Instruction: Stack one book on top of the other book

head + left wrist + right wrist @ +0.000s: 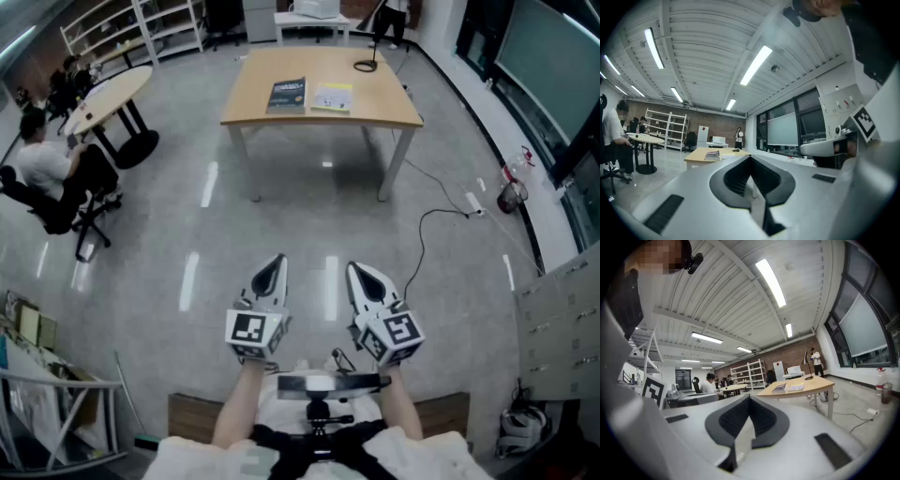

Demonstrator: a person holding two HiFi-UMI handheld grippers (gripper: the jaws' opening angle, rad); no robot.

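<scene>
The head view looks steeply down from above the left tool (277, 260) and right tool (355, 269). Each tool view looks level along its own jaws. All three share the far surface (322, 117).

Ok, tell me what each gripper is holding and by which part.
Nothing. The left gripper and right gripper are shut and empty; dark book and yellow book lie on the table.

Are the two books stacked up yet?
Nothing is done yet. The dark book and the yellow book lie side by side on the table across the room. Nothing is in hand: left gripper and right gripper are shut and empty. Left to do: walk over, lift one, stack it.
</scene>
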